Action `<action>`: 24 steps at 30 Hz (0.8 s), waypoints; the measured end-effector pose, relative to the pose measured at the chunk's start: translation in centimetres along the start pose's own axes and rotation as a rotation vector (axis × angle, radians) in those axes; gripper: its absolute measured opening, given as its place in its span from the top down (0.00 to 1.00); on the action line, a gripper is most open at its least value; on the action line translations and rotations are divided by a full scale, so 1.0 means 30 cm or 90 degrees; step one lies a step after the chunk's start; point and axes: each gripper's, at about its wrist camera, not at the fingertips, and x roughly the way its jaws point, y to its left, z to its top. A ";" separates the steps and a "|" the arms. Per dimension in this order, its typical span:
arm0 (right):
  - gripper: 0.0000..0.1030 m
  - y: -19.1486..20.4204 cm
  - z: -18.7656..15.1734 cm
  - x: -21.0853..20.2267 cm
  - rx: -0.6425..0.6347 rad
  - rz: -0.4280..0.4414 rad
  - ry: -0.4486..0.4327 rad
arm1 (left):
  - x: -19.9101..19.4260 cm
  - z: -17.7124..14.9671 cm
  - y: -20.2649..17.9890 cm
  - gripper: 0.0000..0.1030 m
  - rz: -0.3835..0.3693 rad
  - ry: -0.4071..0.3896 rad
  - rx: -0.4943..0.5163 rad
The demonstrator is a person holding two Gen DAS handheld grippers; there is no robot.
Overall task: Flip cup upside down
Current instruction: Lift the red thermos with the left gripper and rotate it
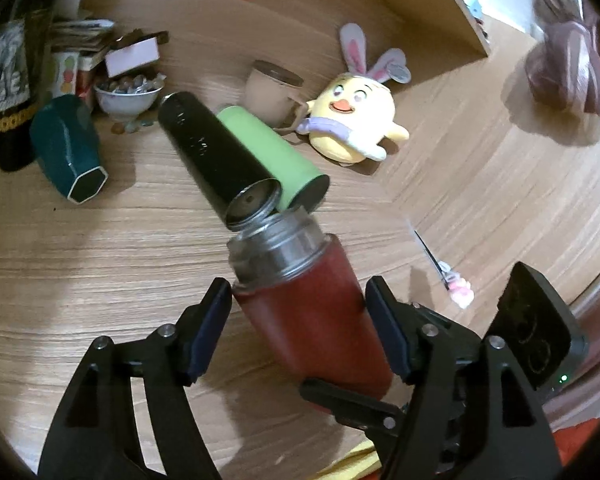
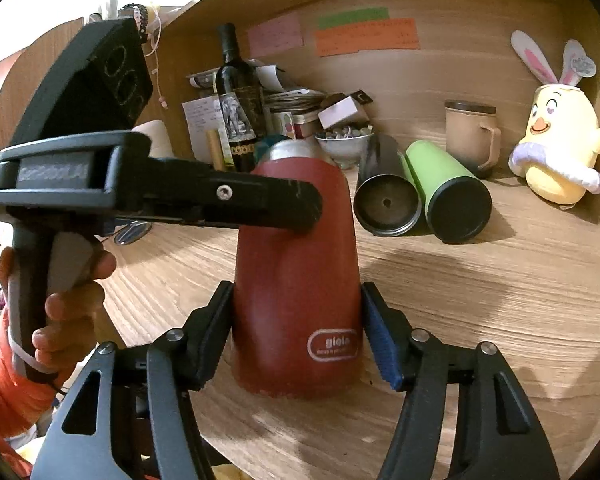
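Observation:
A red metal cup point(image 1: 312, 312) with a silver threaded neck stands on the wooden table; in the right wrist view point(image 2: 296, 280) it bears a white "giola" logo. My left gripper point(image 1: 298, 300) is shut on its upper body, pads touching both sides. My right gripper point(image 2: 296, 336) is shut on its lower body, just above the base. The left gripper's finger point(image 2: 260, 204) shows in the right wrist view, pressed against the cup's left side. The right gripper's body point(image 1: 532, 328) shows at the right of the left wrist view.
A black tumbler point(image 1: 216, 160) and a green tumbler point(image 1: 276, 156) lie side by side behind the cup. Further back are a beige lidded mug point(image 2: 470, 136), a yellow plush chick point(image 2: 556, 152), a teal vase point(image 1: 66, 148), a bowl of stones point(image 1: 126, 94) and a wine bottle point(image 2: 236, 96).

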 end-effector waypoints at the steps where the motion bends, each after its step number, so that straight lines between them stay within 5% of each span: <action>1: 0.43 0.002 0.000 0.002 -0.001 -0.002 0.001 | 0.002 -0.002 0.007 0.33 0.011 -0.001 0.001; 15: 0.43 0.012 -0.009 0.011 -0.002 -0.004 0.010 | 0.003 -0.051 -0.012 0.34 0.095 -0.033 0.056; 24: 0.43 0.012 -0.025 -0.014 0.011 -0.002 0.022 | -0.002 -0.065 -0.060 0.47 0.137 -0.049 0.102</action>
